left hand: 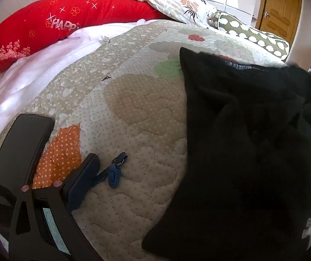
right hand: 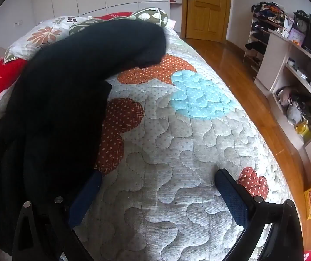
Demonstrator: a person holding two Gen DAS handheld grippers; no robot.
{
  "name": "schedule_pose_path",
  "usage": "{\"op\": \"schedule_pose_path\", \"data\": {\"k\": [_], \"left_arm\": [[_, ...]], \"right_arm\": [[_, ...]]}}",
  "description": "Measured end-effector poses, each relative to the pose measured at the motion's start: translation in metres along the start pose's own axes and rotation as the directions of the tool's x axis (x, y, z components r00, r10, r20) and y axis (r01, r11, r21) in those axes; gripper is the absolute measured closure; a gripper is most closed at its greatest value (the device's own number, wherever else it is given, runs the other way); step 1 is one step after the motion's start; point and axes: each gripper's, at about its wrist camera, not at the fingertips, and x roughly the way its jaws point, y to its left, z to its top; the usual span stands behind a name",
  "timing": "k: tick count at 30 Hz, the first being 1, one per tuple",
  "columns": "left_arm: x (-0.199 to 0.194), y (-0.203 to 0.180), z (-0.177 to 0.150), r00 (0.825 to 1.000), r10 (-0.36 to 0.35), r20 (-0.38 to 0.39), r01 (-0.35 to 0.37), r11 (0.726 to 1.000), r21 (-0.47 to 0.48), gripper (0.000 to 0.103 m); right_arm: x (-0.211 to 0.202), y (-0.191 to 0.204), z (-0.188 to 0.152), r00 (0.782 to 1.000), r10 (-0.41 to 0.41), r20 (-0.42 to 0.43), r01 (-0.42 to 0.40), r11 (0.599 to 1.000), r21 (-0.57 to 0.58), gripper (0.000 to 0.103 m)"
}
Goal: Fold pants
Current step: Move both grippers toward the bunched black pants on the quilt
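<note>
The black pants point(left hand: 249, 152) lie on the quilted bedspread point(left hand: 133, 117), filling the right half of the left wrist view and covering my left gripper's right finger. Only its left finger point(left hand: 83, 180) shows, so its state is unclear. In the right wrist view the pants point(right hand: 64, 91) stretch along the left side of the bed, one end near the pillows. My right gripper point(right hand: 157, 193) is open and empty above the quilt point(right hand: 177, 143), its left finger point(right hand: 86, 195) right at the pants' edge.
A black phone point(left hand: 18, 152) and a blue key fob point(left hand: 114, 174) lie on the quilt by my left gripper. A red pillow point(left hand: 46, 26) and floral pillows point(left hand: 177, 2) sit at the head. Wooden floor point(right hand: 253, 100), shelves point(right hand: 296, 91) and a door point(right hand: 207, 6) lie right of the bed.
</note>
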Motion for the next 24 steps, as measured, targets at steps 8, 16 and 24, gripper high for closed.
{"op": "schedule_pose_path", "data": {"k": [8, 16, 24], "left_arm": [[-0.001, 0.002, 0.001, 1.000, 0.002, -0.001, -0.002, 1.000, -0.002, 0.002], [-0.011, -0.003, -0.004, 1.000, -0.010, -0.023, 0.010, 1.000, 0.025, 0.002], [-0.086, 0.027, -0.013, 0.987, -0.137, 0.079, 0.144, 0.985, -0.093, 0.002]], "right_arm": [[-0.001, 0.001, 0.000, 1.000, 0.000, 0.000, 0.000, 1.000, 0.000, 0.000], [0.000, -0.001, 0.001, 1.000, -0.012, 0.001, 0.012, 1.000, -0.008, 0.000], [-0.049, -0.008, -0.012, 0.994, 0.083, 0.068, -0.081, 0.996, -0.031, 0.003]]}}
